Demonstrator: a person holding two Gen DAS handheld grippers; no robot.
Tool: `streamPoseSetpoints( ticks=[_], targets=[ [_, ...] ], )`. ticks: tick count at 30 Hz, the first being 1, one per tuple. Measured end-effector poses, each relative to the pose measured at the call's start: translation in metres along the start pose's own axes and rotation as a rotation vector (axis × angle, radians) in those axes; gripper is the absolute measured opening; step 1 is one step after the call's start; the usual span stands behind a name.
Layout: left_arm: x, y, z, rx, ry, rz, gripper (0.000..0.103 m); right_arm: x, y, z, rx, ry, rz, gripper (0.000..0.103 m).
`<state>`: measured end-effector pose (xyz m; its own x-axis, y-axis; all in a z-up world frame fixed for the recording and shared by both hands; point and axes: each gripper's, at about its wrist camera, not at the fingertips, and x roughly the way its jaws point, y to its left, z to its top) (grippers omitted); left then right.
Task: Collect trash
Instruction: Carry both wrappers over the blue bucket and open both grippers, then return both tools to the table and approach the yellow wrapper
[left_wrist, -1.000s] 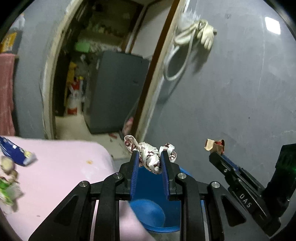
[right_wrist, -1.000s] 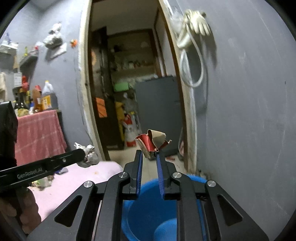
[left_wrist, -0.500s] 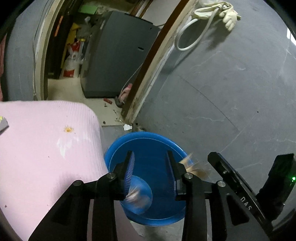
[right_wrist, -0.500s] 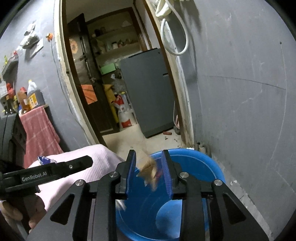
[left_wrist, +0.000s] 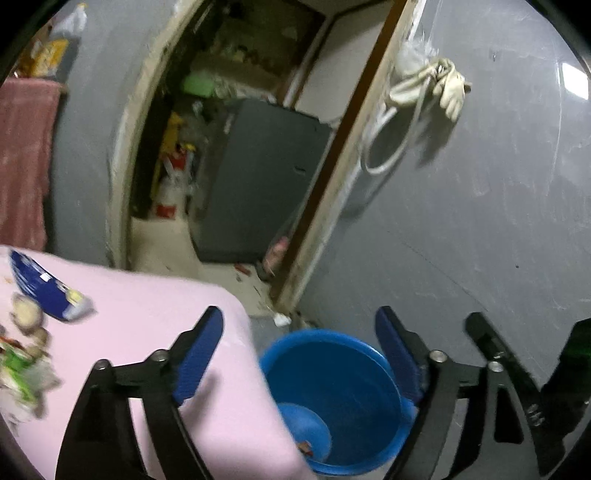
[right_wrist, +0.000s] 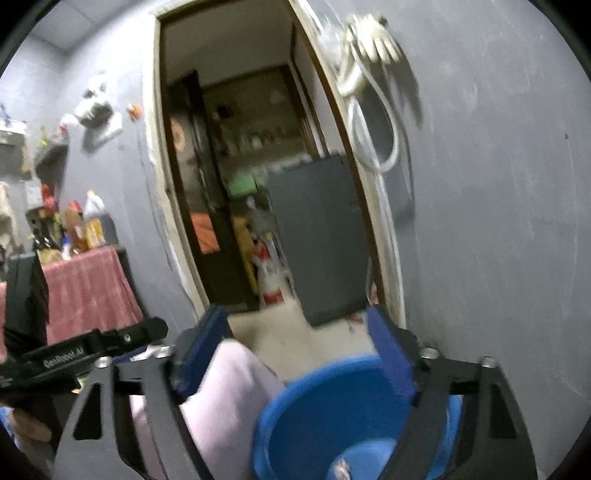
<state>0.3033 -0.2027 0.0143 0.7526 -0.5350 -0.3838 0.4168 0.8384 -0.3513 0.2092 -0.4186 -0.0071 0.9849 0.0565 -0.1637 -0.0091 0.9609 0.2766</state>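
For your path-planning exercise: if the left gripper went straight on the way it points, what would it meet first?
Probably the blue bucket, just beyond the left gripper, whose opening jaws hold nothing; depth is unclear, so it might pass over the rim to the grey wall.

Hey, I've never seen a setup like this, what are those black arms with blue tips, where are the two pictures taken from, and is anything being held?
Those are hand-held tongs: a person carries one pair in each hand, and each has a wide-angle camera looking forward along its two fingers. One picture is from the left tongs, the other from the right tongs. The blue tips are the gripping pads.

Both pairs are opening wide, with nothing between them. Below them on the floor stands a blue bucket with scraps of trash at its bottom.

Left of the bucket is a pink-covered surface. On it lie a blue wrapper and some blurred green and pale litter, yet to be collected. Behind is a grey wall with a doorway.
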Motion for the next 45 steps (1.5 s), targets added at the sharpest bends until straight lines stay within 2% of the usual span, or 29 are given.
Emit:
streamPoseSetpoints(
  ticks=[4, 6, 14, 23, 29, 32, 35, 39, 45],
  targets=[
    [-0.026, 0.014, 0.008, -0.012, -0.061, 0.091, 0.100, -0.007, 0.016, 0.011, -0.030, -0.051, 0.023, 0.092],
    [-0.043, 0.022, 0.009, -0.014, -0.107, 0.139, 0.100, -0.013, 0.025, 0.015, -0.045, -0.078, 0.034, 0.103],
    [-0.096, 0.049, 0.014, 0.023, -0.232, 0.239, 0.101, -0.019, 0.067, 0.031, -0.098, -0.154, 0.081, 0.103],
    [-0.145, 0.092, 0.021, 0.043, -0.265, 0.363, 0.101, -0.015, 0.131, 0.031, -0.154, -0.174, 0.183, 0.103],
    [-0.162, 0.131, 0.014, 0.029, -0.234, 0.420, 0.101, 0.005, 0.169, 0.020, -0.200, -0.114, 0.194, 0.103],
    [-0.165, 0.146, 0.010, 0.037, -0.205, 0.444, 0.101, 0.020, 0.180, 0.012, -0.208, -0.057, 0.196, 0.103],
    [-0.164, 0.161, 0.003, 0.042, -0.173, 0.479, 0.101, 0.034, 0.186, 0.002, -0.190, 0.013, 0.240, 0.103],
    [-0.155, 0.182, -0.004, 0.049, -0.101, 0.509, 0.101, 0.052, 0.198, -0.013, -0.204, 0.108, 0.232, 0.103],
    [-0.137, 0.206, -0.016, 0.009, 0.028, 0.481, 0.101, 0.072, 0.208, -0.028, -0.183, 0.213, 0.290, 0.103]
  ],
)
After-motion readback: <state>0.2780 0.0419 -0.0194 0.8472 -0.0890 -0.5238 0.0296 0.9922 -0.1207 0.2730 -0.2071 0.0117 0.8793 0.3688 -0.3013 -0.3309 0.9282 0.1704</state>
